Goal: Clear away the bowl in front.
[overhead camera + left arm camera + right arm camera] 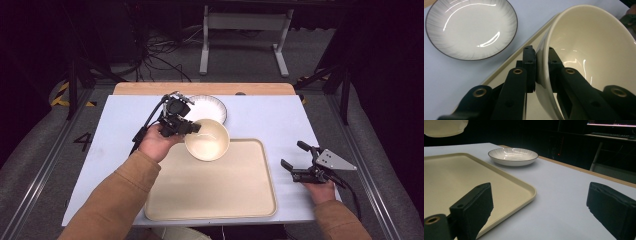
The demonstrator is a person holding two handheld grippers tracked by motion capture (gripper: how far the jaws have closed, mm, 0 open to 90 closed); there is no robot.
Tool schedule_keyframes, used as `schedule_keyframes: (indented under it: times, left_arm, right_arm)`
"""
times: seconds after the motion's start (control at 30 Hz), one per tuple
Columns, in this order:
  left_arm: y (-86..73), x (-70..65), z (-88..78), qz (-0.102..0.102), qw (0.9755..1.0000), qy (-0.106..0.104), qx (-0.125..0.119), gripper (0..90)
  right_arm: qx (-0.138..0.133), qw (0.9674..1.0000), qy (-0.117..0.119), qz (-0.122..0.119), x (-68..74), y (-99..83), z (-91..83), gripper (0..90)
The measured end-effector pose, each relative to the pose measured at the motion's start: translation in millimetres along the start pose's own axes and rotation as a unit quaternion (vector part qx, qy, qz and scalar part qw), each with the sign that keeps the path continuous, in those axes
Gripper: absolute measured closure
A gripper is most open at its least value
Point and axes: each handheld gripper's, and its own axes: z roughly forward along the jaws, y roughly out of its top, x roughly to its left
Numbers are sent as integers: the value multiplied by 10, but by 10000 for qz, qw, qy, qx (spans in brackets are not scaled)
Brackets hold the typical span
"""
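Pinching the cream bowl's [207, 139] rim in my left gripper [541, 65], I am holding it tilted above the tray's [215, 200] far edge, unplaced; right gripper [296, 161] is idling, jaws spread.

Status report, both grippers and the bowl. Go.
Left gripper shut on the cream ceramic bowl, clamped on its rim, held above the beige plastic tray. Right gripper open, empty. White ribbed plate sits behind the tray.

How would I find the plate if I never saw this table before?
Start at the big cream tray, then look past its far edge toward the wooden strip. The plate lies flat there, white and shallow with a thin dark rim, unlike the deep cream bowl held by the left gripper.
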Motion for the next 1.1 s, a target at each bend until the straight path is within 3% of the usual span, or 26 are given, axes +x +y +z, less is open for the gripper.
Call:
schedule_keyframes:
  times: [0.4,0.83,1.1]
  left_arm:
    - [-30,-101,142,378,9988,-216,228,822]
    - [-116,-135,347,419,9977,-181,492,822]
    - [-161,-163,462,479,9961,-46,733,822]
  right_arm:
    - [-8,10000,7,14,-1,0,0,71]
    - [-7,10000,-3,13,-1,0,-2,71]
    - [-6,10000,-2,13,-1,0,-1,71]
